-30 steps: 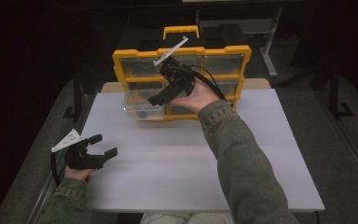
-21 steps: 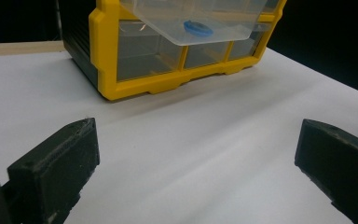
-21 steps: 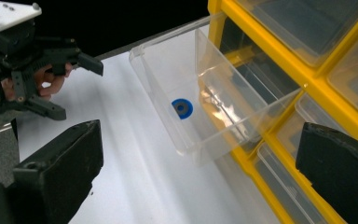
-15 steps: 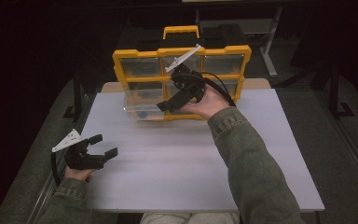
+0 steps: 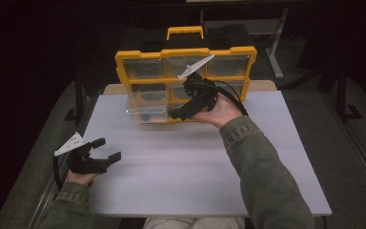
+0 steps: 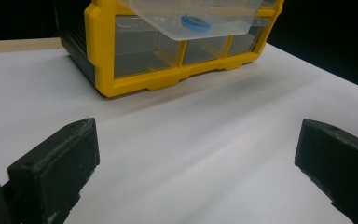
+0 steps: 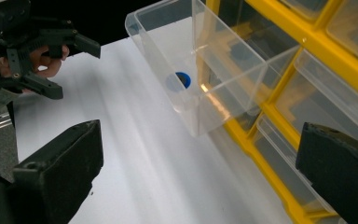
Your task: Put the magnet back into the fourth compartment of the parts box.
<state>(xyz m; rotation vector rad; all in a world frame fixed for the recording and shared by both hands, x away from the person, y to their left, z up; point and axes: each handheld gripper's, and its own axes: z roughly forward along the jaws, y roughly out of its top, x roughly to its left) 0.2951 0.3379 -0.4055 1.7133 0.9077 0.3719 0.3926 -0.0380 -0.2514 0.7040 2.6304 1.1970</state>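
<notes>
High view puts the right gripper (image 5: pixel 183 110) just in front of the yellow-framed plastic organiser cabinet (image 5: pixel 124 64), beside a clear plastic drawer (image 5: pixel 145 106) that sticks out of the cabinet's middle row at the left. In the right gripper view its black fingers (image 7: pixel 60 168) stand wide apart with nothing between them, and the drawer hangs ahead of them, most of its length out of its slot, with a small blue ring-shaped piece (image 7: pixel 182 80) lying on its floor near the front corner.

The left gripper (image 5: pixel 104 153) rests low at the near-left edge of the white table (image 5: pixel 181 176), well apart from the cabinet, its fingers (image 6: pixel 56 163) also spread wide and empty.

The likely trouble is the drawer itself. It is thin, glossy and hard-walled, so blocky fingers closing on its lip could slip off, or could tug it out of the slot and tip the blue piece onto the table. A sideways nudge might jam it crooked against the yellow frame. The cabinet stands upright on a narrow base, so a firm push could rock or slide it on the smooth matt tabletop, since the left gripper is not bracing it.

The other drawers are clear, rectangular and shut; the cabinet carries a yellow handle (image 5: pixel 185 31) on top.
</notes>
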